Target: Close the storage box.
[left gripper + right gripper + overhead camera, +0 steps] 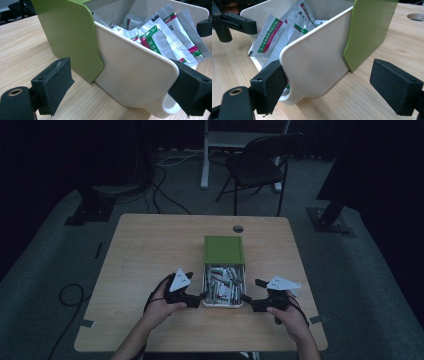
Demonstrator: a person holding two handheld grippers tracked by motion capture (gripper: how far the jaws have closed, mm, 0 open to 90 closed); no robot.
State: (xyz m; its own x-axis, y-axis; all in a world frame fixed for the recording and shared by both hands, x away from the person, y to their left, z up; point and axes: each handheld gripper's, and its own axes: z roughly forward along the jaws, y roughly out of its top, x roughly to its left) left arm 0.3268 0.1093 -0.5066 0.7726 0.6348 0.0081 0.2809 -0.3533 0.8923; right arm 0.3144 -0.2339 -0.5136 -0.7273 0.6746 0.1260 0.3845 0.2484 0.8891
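A cream-white plastic drawer [223, 303], pulled partway out of its olive-green plastic sleeve [223, 249], sits near the front edge of the pale wooden worktop [150, 245] and is heaped with silver foil sachets [223, 284] printed in green and red. The left hand-held gripper [194, 299] stands with its jaws spread along the drawer's left wall; the right hand-held gripper [253, 301] is likewise spread at the right wall, neither pinching anything. If the drawer is drawn out much further it would likely leave the sleeve and tip, spilling the loosely piled sachets; uneven pulling might skew it. The high view is dim, the sachet print is unreadable, and how much of the drawer remains inside the sleeve is hidden.
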